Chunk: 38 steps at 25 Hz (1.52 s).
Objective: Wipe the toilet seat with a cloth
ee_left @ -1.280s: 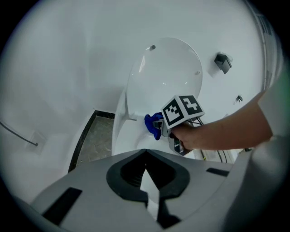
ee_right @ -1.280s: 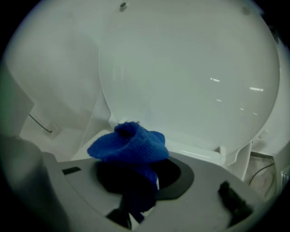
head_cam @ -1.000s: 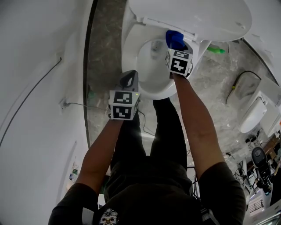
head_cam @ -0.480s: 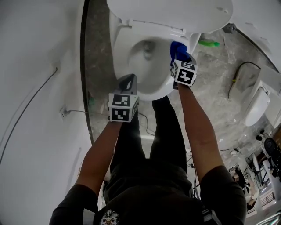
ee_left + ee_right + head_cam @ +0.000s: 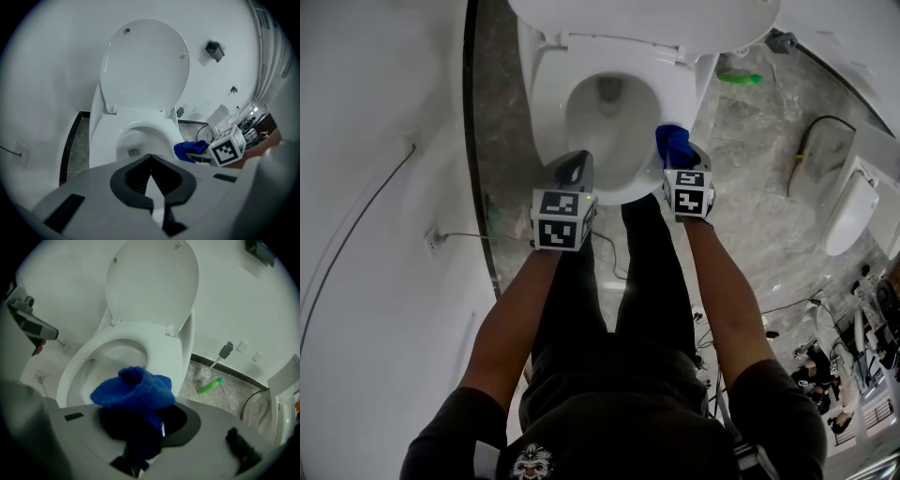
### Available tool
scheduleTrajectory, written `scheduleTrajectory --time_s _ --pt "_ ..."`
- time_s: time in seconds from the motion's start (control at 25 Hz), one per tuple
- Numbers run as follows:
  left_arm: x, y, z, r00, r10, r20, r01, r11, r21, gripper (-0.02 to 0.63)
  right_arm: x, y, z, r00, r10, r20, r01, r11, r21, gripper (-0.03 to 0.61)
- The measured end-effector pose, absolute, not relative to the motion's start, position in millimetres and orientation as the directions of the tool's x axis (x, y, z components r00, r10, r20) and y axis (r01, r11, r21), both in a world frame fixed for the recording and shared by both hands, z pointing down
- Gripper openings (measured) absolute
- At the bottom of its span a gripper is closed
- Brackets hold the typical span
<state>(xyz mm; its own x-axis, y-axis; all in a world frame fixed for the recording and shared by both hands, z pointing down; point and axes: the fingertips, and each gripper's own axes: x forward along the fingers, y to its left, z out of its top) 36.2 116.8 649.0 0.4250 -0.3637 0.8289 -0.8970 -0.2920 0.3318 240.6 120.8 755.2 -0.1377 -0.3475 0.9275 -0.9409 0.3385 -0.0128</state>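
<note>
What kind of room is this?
Most likely a bathroom: a white ceramic toilet with its oval lid raised, a white toilet brush in its holder by the wall, and a grey stone-pattern floor.

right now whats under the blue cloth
The blue cloth, clamped in the right gripper, sits over the near right rim of the white toilet seat. The patch of seat directly beneath it is covered, and so are the gripper's jaw tips.

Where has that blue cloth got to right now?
In the head view the blue cloth sits right of centre, held by the right gripper at the right front rim of the toilet seat, beside the bowl opening.
</note>
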Motion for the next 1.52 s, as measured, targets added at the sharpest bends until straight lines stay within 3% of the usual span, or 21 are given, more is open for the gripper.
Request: scheduleTrajectory --time_s 0.4,0.76,1.0,1.52 --pt "26 122 654 0.452 -0.368 0.812 -0.884 -0.304 0.355 0.011 212 194 757 -0.171 -0.225 0.959 -0.825 0.564 -0.015 0.103" --pt "3 138 658 0.454 -0.376 0.808 -0.887 -0.279 0.369 0.011 168 248 757 -0.226 -0.120 0.967 -0.764 0.637 -0.099 0.104" --pt "-32 161 660 0.444 -0.376 0.813 -0.894 -0.241 0.377 0.011 125 278 758 -0.257 -0.075 0.964 -0.783 0.601 -0.162 0.104" --pt "-106 193 655 0.411 -0.399 0.819 -0.911 -0.153 0.383 0.011 12 234 765 -0.340 -0.099 0.935 -0.721 0.666 -0.192 0.106"
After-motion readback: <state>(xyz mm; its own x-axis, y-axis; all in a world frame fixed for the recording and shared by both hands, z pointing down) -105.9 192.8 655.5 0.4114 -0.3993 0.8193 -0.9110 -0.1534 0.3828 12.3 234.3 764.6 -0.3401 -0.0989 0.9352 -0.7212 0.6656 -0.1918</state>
